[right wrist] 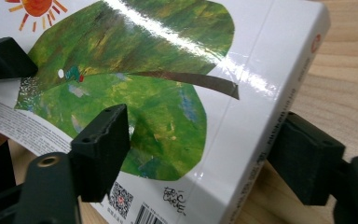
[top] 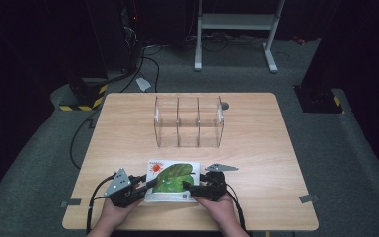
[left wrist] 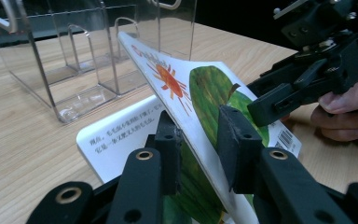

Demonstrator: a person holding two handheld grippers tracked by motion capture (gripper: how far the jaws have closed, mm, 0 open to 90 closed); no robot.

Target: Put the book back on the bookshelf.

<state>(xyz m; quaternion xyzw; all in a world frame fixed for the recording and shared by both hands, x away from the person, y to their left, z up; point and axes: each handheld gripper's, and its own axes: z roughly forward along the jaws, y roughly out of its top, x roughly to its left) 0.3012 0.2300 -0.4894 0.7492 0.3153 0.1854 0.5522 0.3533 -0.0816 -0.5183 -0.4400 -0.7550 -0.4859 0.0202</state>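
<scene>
Pinching the raised cover (left wrist: pixel 177 84) of the book (top: pixel 172 180), the fingers (left wrist: pixel 168 140) of my left gripper (left wrist: pixel 200 135) are clenched on it, one pad under and one pad on top, I tell my helper.

"And your right gripper (right wrist: pixel 203 144)?"

"Its fingers (right wrist: pixel 102 140) stand around the spine side of the book, one above the green leaf picture and one low by the spine. If they really press, I cannot tell."

"Where is the book now?"

"It lies on the near part of the surface (top: pixel 256 148), between my two hands. On my left side the cover is tilted up, and I see a white page with print under it. The clear box (top: pixel 189 122) with three compartments stands farther back, well apart from the book."

"So what is the step, do you think?"

"I judge that I am taking hold of the book on both sides. To do it well, I should first make the right fingers firm on the spine, because the cover is glossy and can slip. My left grip has only the thin cover, so I should not pull hard there, or it will bend or the pages will drop open. Both hands should then rise together and level."
</scene>
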